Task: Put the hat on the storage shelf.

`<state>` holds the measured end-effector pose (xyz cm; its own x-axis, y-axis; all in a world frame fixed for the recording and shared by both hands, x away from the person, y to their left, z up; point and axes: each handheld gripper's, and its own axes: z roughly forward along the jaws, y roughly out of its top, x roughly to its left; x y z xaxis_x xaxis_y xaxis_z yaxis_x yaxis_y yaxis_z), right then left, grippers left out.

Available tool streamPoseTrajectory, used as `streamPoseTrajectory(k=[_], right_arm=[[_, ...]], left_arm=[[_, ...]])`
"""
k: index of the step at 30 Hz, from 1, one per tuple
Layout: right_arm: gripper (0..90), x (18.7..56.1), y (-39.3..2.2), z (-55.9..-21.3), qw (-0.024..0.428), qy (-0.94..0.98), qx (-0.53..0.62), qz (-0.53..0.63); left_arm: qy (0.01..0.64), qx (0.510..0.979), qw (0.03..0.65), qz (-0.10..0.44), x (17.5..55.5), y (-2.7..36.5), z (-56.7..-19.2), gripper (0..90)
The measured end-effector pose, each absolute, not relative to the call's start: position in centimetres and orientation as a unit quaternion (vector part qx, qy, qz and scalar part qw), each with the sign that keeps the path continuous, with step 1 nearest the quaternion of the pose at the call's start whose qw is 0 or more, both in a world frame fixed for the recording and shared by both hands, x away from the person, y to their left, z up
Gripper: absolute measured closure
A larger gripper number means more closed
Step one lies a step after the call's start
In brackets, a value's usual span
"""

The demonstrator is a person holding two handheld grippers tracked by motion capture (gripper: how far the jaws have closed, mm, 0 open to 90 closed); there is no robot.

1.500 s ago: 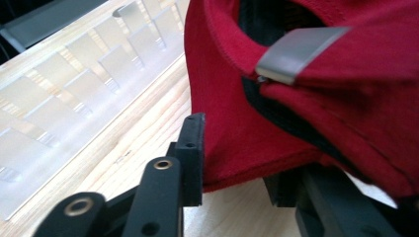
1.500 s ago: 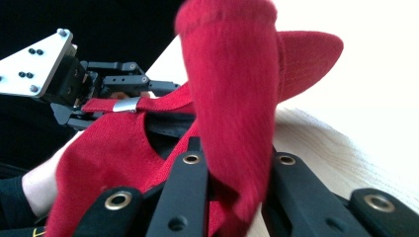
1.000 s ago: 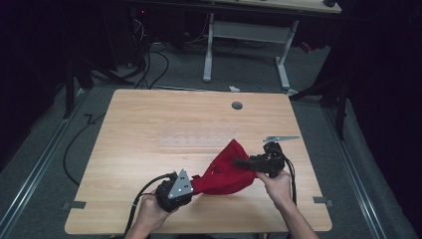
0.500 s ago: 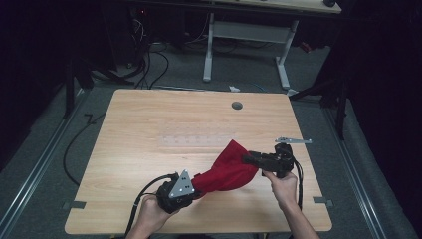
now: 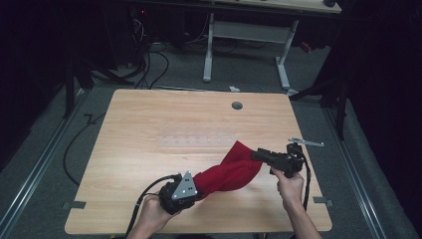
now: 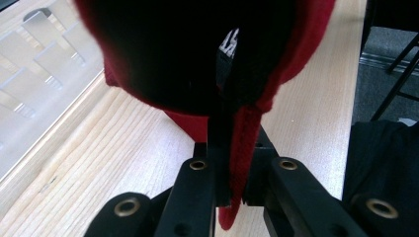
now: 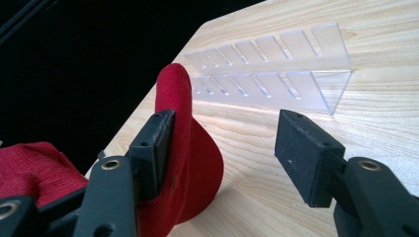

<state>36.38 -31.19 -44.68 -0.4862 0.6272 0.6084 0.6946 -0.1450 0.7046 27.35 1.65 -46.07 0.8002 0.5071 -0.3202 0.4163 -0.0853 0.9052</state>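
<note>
The left tool [image 5: 191, 191] was clenched on one end of the red cloth [image 5: 226, 172]. In the left gripper view its jaws stood nearly together with a hem of the fabric [image 6: 244, 148] pinched between them, while the rest of the cloth bulged up dark and close in front of the camera. The person's left hand [image 5: 152, 216] held that tool low at the near edge of the surface [image 5: 149, 124].

The right tool [image 5: 259, 155] was released: its jaws had just been opening. In the right gripper view they stood well apart, with the far end of the cloth [image 7: 178, 143] lying against the inner face of the left-hand pad [image 7: 155, 148] and the other pad [image 7: 304, 155] clear of it, bare wood showing between. The right hand [image 5: 288, 184] held this tool nearly level, pointing left across the surface toward the cloth.

The cloth lay as a twisted roll on the near right part of the surface. Its long axis ran from the left tool at the near left up and away to the right, ending in a raised, rounded tip by the right tool.

Beyond the cloth, toward the middle of the surface, lay a clear plastic rack [image 7: 276, 69] with a row of slots, apart from the fabric.
</note>
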Motion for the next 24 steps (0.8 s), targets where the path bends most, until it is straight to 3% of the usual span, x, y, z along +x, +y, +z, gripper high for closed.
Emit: streamPoseTrajectory(k=[6, 12, 24], right_arm=[[40.6, 36.5, -32.3, -44.6, 0.03, -0.603, -0.527, -0.598], [39.2, 36.2, -33.9, -44.4, -0.033, -0.596, -0.548, -0.586], [39.1, 35.4, -33.2, -49.6, -0.083, -0.659, -0.572, -0.482]], left_arm=[[0.301, 0.746, 0.593, 0.045, 26.9, 1.2, -46.0, 85.4], [0.323, 0.728, 0.603, 0.046, 27.4, 2.3, -45.8, 85.3], [0.367, 0.675, 0.638, 0.048, 29.4, 4.5, -43.4, 85.3]])
